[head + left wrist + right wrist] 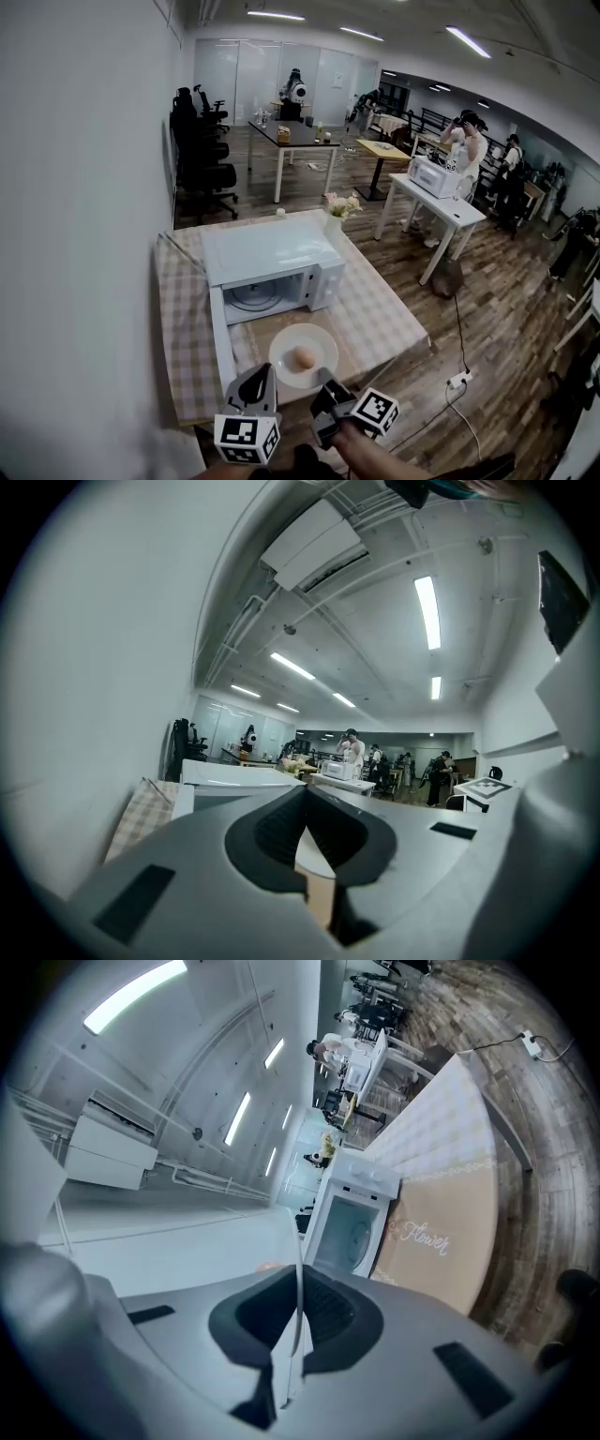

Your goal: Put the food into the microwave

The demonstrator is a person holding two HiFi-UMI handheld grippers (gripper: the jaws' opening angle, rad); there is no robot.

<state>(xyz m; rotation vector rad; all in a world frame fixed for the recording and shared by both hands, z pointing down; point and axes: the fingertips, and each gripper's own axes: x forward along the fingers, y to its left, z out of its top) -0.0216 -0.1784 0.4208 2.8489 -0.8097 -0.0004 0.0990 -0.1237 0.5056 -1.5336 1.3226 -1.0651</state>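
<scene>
A brown egg lies on a white plate over a tan mat in front of the white microwave. The microwave door stands open to the left, and the glass turntable shows inside. My left gripper grips the plate's near-left rim. In the left gripper view the plate sits between the closed jaws of the left gripper. My right gripper, rolled on its side, is shut on the near rim. The thin plate edge runs between that gripper's pads.
A checked tablecloth covers the table, whose front edge is right under the grippers. A vase of flowers stands behind the microwave. A white wall runs along the left. Several people, desks and a second microwave stand farther back. A power strip lies on the floor.
</scene>
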